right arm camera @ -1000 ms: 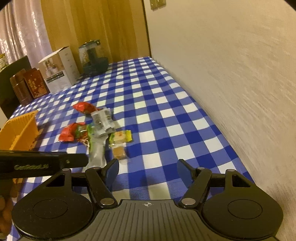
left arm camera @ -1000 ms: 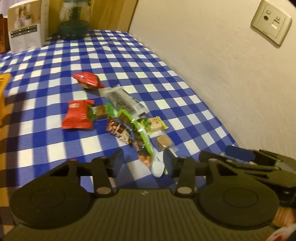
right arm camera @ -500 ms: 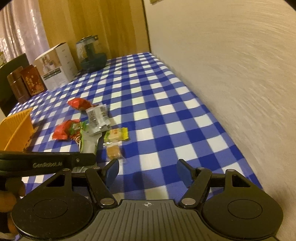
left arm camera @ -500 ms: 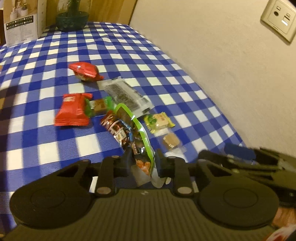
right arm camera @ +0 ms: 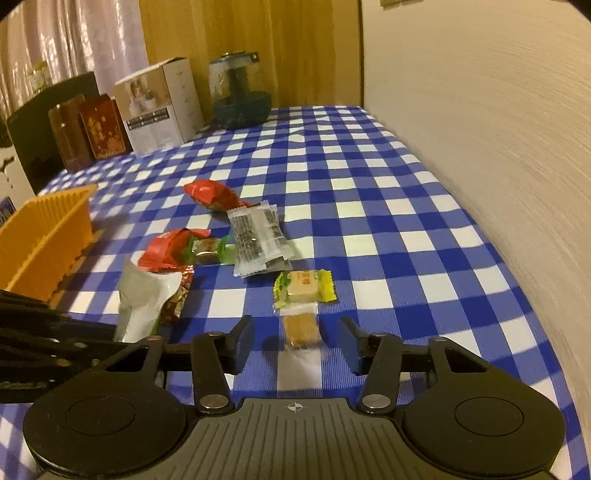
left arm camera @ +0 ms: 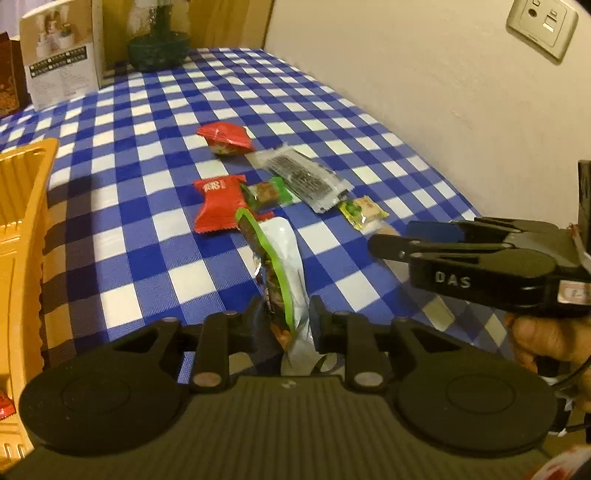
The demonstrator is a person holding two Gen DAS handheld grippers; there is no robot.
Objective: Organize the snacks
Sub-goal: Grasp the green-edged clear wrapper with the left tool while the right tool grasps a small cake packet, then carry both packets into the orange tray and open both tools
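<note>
My left gripper (left arm camera: 287, 318) is shut on a long green-edged snack pouch (left arm camera: 280, 258), which stands up off the blue checked cloth (left arm camera: 147, 258). My right gripper (right arm camera: 297, 338) is low over the cloth with its jaws closing. A small brown candy in a clear wrapper (right arm camera: 301, 326) lies between its fingers, and gaps show on both sides. More snacks lie beyond: a yellow-green cake packet (right arm camera: 304, 290), a clear dark packet (right arm camera: 256, 240), a green-wrapped candy (right arm camera: 207, 249) and two red packets (right arm camera: 168, 251) (right arm camera: 210, 195). An orange basket (right arm camera: 44, 236) stands to the left.
A wall (right arm camera: 498, 147) runs close along the table's right edge, with a socket (left arm camera: 541, 27) on it. At the back stand a white box (right arm camera: 159, 107), a dark glass jar (right arm camera: 240, 96) and brown boxes (right arm camera: 88, 129). A hand (left arm camera: 543, 339) holds the right gripper.
My left gripper shut on the green-edged pouch and raised its end off the cloth. My right gripper came forward and down around the brown candy, and its jaws narrowed.
</note>
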